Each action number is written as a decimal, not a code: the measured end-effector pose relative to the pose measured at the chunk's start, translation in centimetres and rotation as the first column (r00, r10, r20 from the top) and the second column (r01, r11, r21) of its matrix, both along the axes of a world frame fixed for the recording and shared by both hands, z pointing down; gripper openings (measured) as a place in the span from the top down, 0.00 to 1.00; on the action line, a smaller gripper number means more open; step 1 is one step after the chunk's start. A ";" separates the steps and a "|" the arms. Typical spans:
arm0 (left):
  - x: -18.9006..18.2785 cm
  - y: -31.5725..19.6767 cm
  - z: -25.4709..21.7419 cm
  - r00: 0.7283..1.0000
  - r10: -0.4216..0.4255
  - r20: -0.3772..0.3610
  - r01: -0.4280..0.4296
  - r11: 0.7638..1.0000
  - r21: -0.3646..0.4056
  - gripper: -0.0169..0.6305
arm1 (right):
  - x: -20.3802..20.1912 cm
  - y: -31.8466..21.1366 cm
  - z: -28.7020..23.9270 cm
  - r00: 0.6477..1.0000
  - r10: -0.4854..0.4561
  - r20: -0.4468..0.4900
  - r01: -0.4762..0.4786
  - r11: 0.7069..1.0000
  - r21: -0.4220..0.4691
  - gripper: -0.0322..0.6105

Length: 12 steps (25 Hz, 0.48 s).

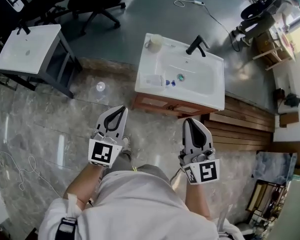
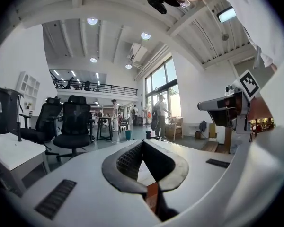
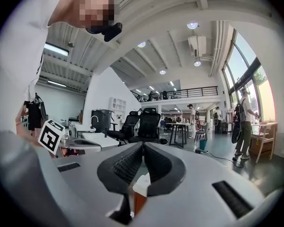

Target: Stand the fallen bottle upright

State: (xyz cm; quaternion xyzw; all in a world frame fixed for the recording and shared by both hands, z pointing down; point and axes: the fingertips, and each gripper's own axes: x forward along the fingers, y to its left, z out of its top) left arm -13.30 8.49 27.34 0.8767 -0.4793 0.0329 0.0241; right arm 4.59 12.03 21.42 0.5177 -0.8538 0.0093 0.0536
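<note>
A white washbasin (image 1: 210, 96) on a wooden cabinet stands on the floor in front of me. In its bowl, at the left, a small clear bottle (image 1: 154, 80) lies on its side, with something blue by its end. My left gripper (image 1: 121, 109) (image 2: 142, 143) points level toward the basin, well short of its front edge, jaws shut and empty. To its right my right gripper (image 1: 190, 121) (image 3: 142, 145) also points at the basin, shut with nothing in it. Both gripper views look across the room; between their jaws shows only a slice of basin and cabinet.
A black faucet (image 1: 197, 45) and a pale cup (image 1: 154, 42) stand on the basin's back rim. A second white basin table (image 1: 30, 49) is at the left, black office chairs (image 1: 95, 1) beyond it. Wooden planks (image 1: 245, 129) lie at the right. Cables (image 1: 20, 169) trail on the marble floor.
</note>
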 end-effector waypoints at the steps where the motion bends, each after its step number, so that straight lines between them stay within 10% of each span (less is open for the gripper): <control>1: -0.2 -1.0 0.5 1.000 0.010 0.006 -0.010 1.000 -0.007 0.95 | -0.2 -0.7 0.3 1.000 0.005 -0.002 -0.005 1.000 -0.007 0.89; 12: 4.5 -7.3 0.9 0.991 0.130 -0.014 -0.130 0.991 -0.004 0.95 | 3.2 -5.6 1.6 0.996 0.080 0.025 -0.079 0.996 -0.033 0.89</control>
